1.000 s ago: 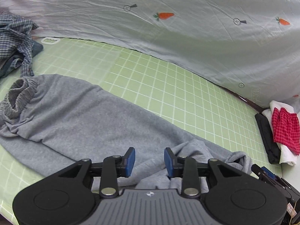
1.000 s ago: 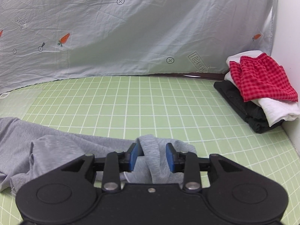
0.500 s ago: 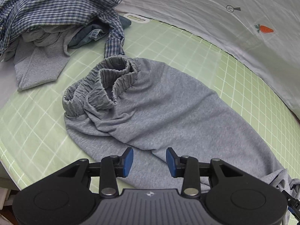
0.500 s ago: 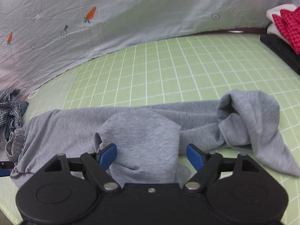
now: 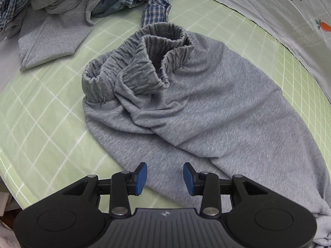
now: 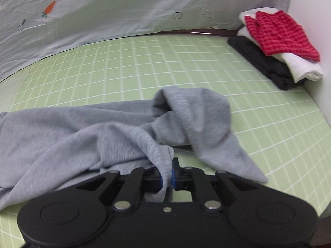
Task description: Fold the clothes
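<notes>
Grey sweatpants (image 5: 217, 111) lie crumpled along the green grid mat (image 5: 41, 111). Their ribbed elastic waistband (image 5: 144, 57) stands open and bunched at the far end in the left wrist view. My left gripper (image 5: 165, 178) is open and empty, hovering over the near edge of the pants' upper part. In the right wrist view the leg end of the pants (image 6: 192, 119) is folded over in a hump. My right gripper (image 6: 167, 178) is shut on a fold of that grey fabric at the near edge.
A heap of unfolded clothes, a blue checked shirt (image 5: 155, 6) and a grey garment (image 5: 51, 31), lies beyond the waistband. A folded stack with a red checked piece (image 6: 279, 35) on white and black sits at the far right by a wall. A carrot-print sheet (image 6: 103, 10) hangs behind.
My right gripper has closed on a fold of the pants' leg end; half a second ago it was wide open. My left gripper moved closer to the waistband, still open.
</notes>
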